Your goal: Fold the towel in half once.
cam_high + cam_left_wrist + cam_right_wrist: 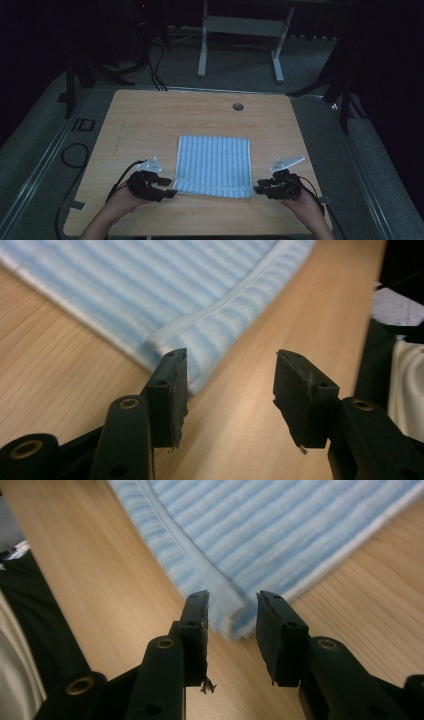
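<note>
A blue-and-white striped cloth (214,165) lies flat on the wooden table (150,115), folded, with a doubled hem along its near edge. My left gripper (171,192) sits at the cloth's near left corner. In the left gripper view its jaws (230,375) stand apart over bare wood, and the cloth corner (200,340) lies just beyond the left jaw. My right gripper (258,190) is at the near right corner. In the right gripper view the cloth corner (232,615) sits between the open jaws (232,622), with the pads not pressing on it.
A round cable hole (238,106) is in the table's far side. Behind the table stands a white-legged frame (240,30). Cables (75,150) loop on the floor at the left, and dark stands flank the table. A person's hands hold both grippers at the near edge.
</note>
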Motion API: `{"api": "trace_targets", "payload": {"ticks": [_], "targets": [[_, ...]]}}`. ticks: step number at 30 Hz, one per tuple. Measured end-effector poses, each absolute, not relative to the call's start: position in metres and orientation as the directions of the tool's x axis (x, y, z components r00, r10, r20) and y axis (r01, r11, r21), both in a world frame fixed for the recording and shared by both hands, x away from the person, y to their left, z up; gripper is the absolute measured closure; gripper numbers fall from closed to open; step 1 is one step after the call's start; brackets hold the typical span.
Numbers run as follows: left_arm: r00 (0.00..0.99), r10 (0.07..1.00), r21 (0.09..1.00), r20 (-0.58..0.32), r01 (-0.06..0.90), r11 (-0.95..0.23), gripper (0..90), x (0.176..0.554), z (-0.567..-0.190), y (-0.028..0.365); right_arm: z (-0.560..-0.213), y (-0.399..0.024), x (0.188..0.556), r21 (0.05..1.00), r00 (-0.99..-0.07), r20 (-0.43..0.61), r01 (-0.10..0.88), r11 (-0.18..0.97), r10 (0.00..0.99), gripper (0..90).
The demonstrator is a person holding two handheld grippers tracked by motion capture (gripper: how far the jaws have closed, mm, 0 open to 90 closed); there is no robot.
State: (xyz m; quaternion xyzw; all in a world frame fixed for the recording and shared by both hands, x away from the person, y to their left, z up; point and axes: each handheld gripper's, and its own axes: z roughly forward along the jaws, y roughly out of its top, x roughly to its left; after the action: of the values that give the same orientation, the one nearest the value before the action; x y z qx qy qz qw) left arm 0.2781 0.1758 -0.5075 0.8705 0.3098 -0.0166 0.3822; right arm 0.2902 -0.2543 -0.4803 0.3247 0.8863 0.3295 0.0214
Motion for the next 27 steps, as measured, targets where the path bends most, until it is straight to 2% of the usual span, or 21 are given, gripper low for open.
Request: {"api": "trace_targets", "payload": {"ticks": [2, 7, 8, 11, 12, 14, 16, 18, 23, 24, 27], "targets": [[0.800, 0.532, 0.656, -0.277, 0.562, -0.504, 46.7, 0.283, -0.511, 0.175, -0.483, -0.252, 0.292, 0.598, -0.785, 0.205, 0.574, 0.560, 0.585, 62.9], [0.791, 0.525, 0.618, -0.313, 0.590, -0.520, 46.6, 0.306, -0.521, 0.162, -0.498, -0.234, 0.302, 0.550, -0.800, 0.201, 0.569, 0.611, 0.565, 59.9], [0.791, 0.525, 0.618, -0.313, 0.590, -0.520, 45.8, 0.306, -0.521, 0.162, -0.500, -0.231, 0.304, 0.544, -0.803, 0.204, 0.569, 0.617, 0.560, 62.7], [0.788, 0.543, 0.560, -0.291, 0.600, -0.571, 44.6, 0.316, -0.534, 0.146, -0.504, -0.222, 0.305, 0.530, -0.822, 0.164, 0.540, 0.654, 0.545, 82.4], [0.797, 0.538, 0.553, -0.276, 0.589, -0.589, 45.6, 0.316, -0.537, 0.142, -0.505, -0.221, 0.305, 0.528, -0.822, 0.169, 0.541, 0.655, 0.543, 84.3], [0.797, 0.546, 0.567, -0.257, 0.582, -0.583, 51.4, 0.315, -0.536, 0.140, -0.503, -0.219, 0.305, 0.525, -0.828, 0.157, 0.532, 0.665, 0.539, 85.7], [0.807, 0.540, 0.591, -0.239, 0.562, -0.578, 73.0, 0.313, -0.533, 0.140, -0.501, -0.218, 0.304, 0.527, -0.833, 0.143, 0.521, 0.671, 0.535, 86.0], [0.804, 0.550, 0.626, -0.227, 0.553, -0.550, 78.2, 0.311, -0.528, 0.142, -0.497, -0.218, 0.304, 0.538, -0.835, 0.129, 0.513, 0.669, 0.535, 86.1], [0.817, 0.534, 0.703, -0.220, 0.512, -0.494, 78.3, 0.300, -0.515, 0.153, -0.488, -0.219, 0.298, 0.561, -0.839, 0.115, 0.496, 0.662, 0.531, 86.3], [0.814, 0.536, 0.703, -0.225, 0.516, -0.489, 82.6, 0.298, -0.514, 0.155, -0.485, -0.221, 0.295, 0.569, -0.841, 0.115, 0.493, 0.658, 0.529, 86.3], [0.816, 0.540, 0.692, -0.204, 0.511, -0.511, 79.5, 0.296, -0.515, 0.155, -0.483, -0.223, 0.290, 0.571, -0.844, 0.109, 0.486, 0.662, 0.526, 86.3]]}}
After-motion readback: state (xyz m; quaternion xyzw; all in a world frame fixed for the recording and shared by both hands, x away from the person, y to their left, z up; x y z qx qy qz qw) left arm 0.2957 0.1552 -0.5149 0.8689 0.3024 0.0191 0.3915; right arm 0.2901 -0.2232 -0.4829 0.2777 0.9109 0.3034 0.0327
